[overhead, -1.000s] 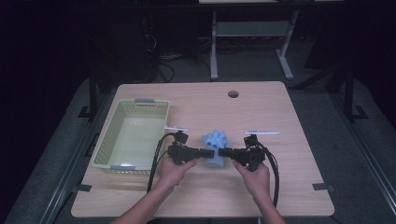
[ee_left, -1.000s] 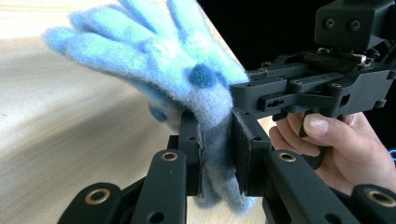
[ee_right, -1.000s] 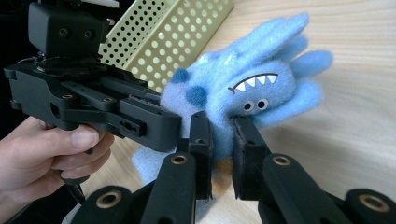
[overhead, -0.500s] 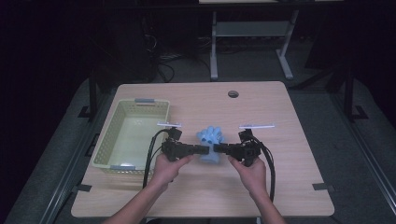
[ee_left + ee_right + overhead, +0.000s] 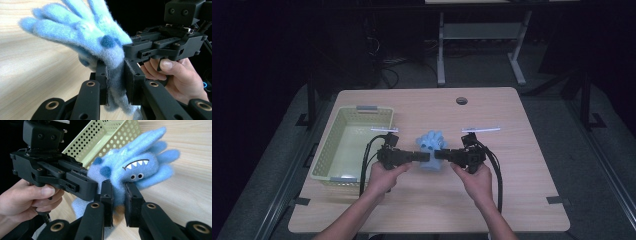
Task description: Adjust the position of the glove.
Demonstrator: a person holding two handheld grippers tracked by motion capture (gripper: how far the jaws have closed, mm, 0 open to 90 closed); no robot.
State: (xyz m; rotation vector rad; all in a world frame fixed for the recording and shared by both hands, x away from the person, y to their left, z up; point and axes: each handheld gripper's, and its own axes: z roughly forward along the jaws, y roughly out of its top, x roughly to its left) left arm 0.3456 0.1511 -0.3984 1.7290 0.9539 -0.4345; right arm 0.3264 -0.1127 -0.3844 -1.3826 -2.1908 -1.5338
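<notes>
Over table centre: I have the toy (image 5: 432,146) pinched from both sides, lifted off the table (image 5: 522,170), so neither claw carries it alone.
Toy: blue plush monster with fuzzy fingers, toothy grin and two small eyes, seen in the right gripper view (image 5: 135,167); it hangs between my two tools, fingers pointing toward 12 o'clock.
Left claw (image 5: 424,156): clamped on the toy's lower edge from 9 o'clock; in its own view the pads squeeze a fold of grey-blue fleece (image 5: 115,75).
Right claw (image 5: 438,155): clamped on the same lower part from 3 o'clock, fleece pressed between its pads (image 5: 117,195).
Why both: my guess is the soft body would flop or twist from one pinch, so two opposed grips keep it upright and steady for a carry.
Basket (image 5: 328,150): pale yellow, perforated walls, at 9 o'clock of the toy, near the table's left edge; I see nothing inside it.
Likely destination: the basket, judging by how close it stands.
</notes>
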